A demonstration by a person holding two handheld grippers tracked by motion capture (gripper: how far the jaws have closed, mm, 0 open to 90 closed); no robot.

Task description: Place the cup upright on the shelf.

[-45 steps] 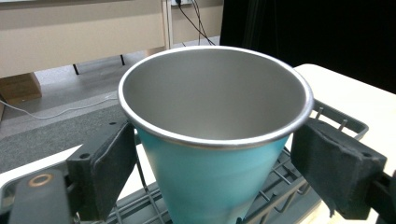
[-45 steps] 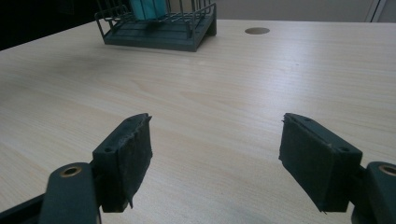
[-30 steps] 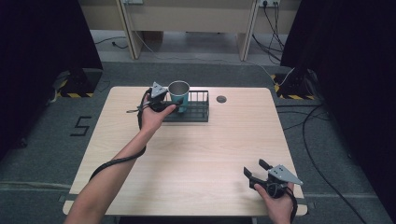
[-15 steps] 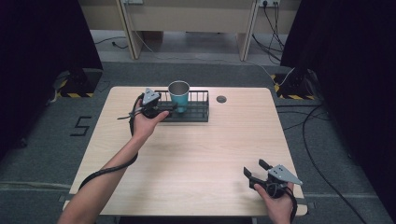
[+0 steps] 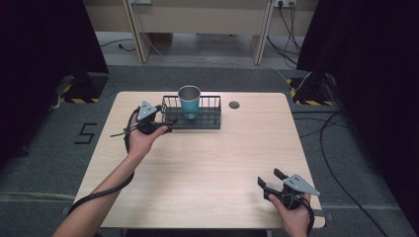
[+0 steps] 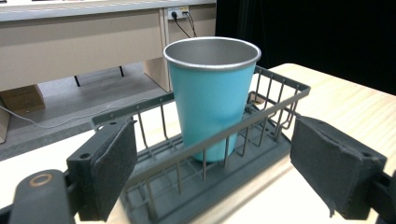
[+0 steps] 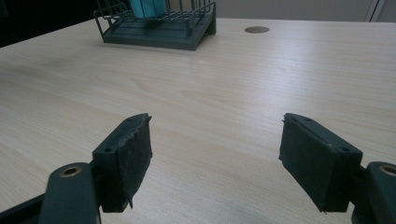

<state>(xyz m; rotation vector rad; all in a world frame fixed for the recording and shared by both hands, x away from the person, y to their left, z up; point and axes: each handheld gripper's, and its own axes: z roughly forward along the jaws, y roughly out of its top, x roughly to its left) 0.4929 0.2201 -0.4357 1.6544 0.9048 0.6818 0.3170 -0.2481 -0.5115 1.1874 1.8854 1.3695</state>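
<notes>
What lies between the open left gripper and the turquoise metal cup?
In the left gripper view, the dark wire basket's side bars separate the left gripper from the cup.

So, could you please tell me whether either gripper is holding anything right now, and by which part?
Nothing is held. The left gripper is open beside the end of the wire rack with the teal cup; the right gripper is open over bare table.

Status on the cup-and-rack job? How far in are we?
Done: the teal metal-rimmed cup stands upright inside the dark wire rack. In hand: nothing; the left gripper sits open at the rack's left end, jaws apart from cup and wire. The right gripper is open over bare wooden table. Left: probably only pulling the left gripper clear.
</notes>
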